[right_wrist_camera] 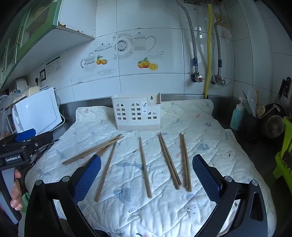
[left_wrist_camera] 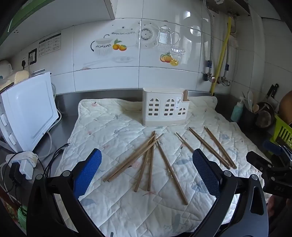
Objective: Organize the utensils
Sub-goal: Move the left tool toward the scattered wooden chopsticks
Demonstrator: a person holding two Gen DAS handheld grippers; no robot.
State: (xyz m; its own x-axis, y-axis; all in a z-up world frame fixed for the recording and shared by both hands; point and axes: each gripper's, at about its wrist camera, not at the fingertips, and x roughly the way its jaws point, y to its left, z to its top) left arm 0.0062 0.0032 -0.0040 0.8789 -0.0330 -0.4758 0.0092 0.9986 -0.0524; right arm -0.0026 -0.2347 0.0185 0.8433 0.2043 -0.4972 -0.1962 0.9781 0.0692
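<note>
Wooden chopsticks [right_wrist_camera: 144,167] lie scattered before white holder [right_wrist_camera: 136,114].

Soft, cool daylight fills both views, with glare on the glossy wall tiles [left_wrist_camera: 189,16] at upper right. Fisheye bending curves the edges, corners vignette black, and focus stays sharp.

**Where everything sits on my counter right now**

So I've got the quilted mat [right_wrist_camera: 200,209] spread over the counter [left_wrist_camera: 65,102], and the utensil holder [right_wrist_camera: 136,114] stands upright at the back of it, just in front of the tiled wall [right_wrist_camera: 146,80]. In front of the holder the chopsticks lie flat on the mat: a crossed pile [left_wrist_camera: 144,160] to the left, then 1 single stick [right_wrist_camera: 145,167], then 2 neat pairs [right_wrist_camera: 169,161] further right, side by side. Microwave [left_wrist_camera: 31,111] is off the mat's left edge, soap bottle [right_wrist_camera: 237,116] and a utensil pot [right_wrist_camera: 252,124] off the right, near the back corner.
</note>
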